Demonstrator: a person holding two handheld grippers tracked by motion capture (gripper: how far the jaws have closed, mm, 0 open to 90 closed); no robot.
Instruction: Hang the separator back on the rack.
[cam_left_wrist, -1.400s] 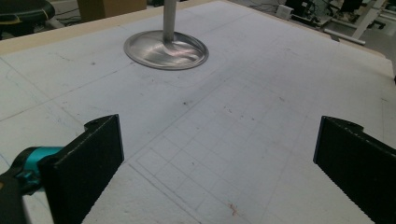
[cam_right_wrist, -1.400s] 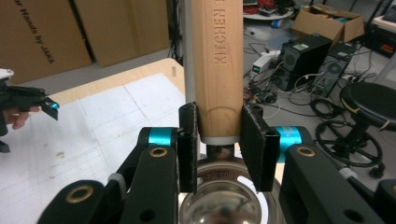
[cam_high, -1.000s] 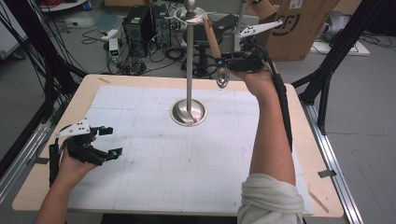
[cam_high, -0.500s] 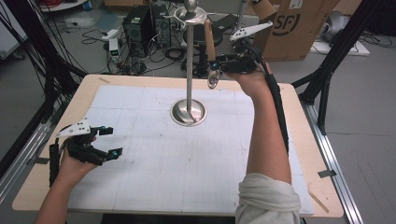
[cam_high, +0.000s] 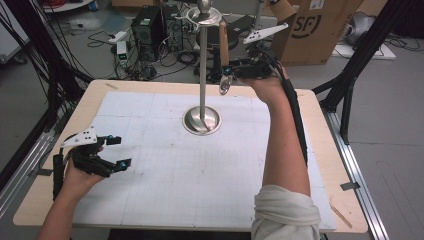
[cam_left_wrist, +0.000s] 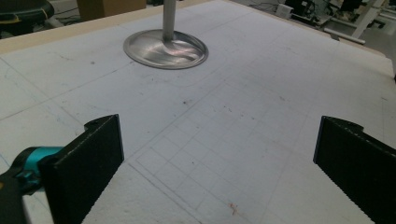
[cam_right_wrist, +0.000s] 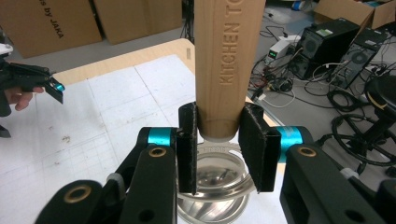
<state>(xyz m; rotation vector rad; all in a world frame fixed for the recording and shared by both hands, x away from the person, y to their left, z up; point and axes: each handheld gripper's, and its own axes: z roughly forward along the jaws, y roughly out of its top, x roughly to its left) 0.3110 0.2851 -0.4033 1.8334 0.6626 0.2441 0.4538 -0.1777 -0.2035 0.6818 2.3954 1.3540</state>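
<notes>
Left gripper (cam_high: 114, 151) — near left of the white gridded mat (cam_high: 200, 190), resting low over it in the person's hand; jaws spread wide, nothing between them, bare mat showing in the gap in the left gripper view.

Metal stand (cam_high: 202, 75) — mid-table, beyond the left gripper; round polished base (cam_left_wrist: 165, 47) on the mat, upright pole rising to a top fitting with short arms.

Right gripper (cam_high: 227, 74) — far side, raised above the table just right of the pole, level with its upper half. Jaws partly closed, pads pressed on either side of the wooden handle (cam_right_wrist: 227, 65) at its lower end.

Kitchen utensil (cam_high: 224, 55) — upright in that grip; handle stamped "KITCHEN", a round metal head (cam_right_wrist: 219, 179) hanging below the jaws.
</notes>
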